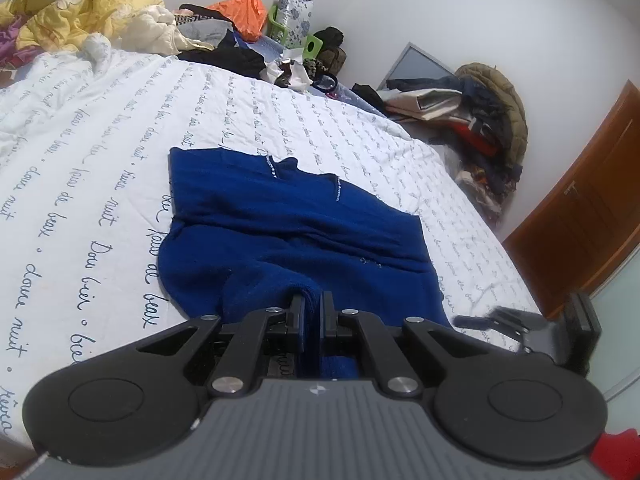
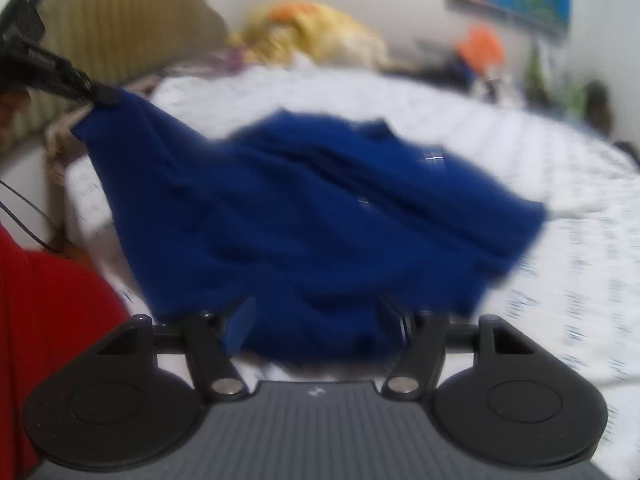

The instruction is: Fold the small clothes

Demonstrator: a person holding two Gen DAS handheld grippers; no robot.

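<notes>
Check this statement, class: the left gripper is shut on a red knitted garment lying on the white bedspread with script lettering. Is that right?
Only the colour is wrong. In the left wrist view, the left gripper is shut on a dark blue knitted garment, which lies on the white bedspread with script lettering.

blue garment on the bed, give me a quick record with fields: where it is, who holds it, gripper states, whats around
item: blue garment
surface: white bedsheet with script print
garment state: partly flat on the sheet, near edge bunched and lifted
left gripper: shut on a fold of the near edge
right gripper: fingers spread, blue cloth between them; view blurred, contact unclear
clutter at far side: yellow quilt, orange bag, pile of dark clothes
fold progress: not yet folded neatly
</notes>
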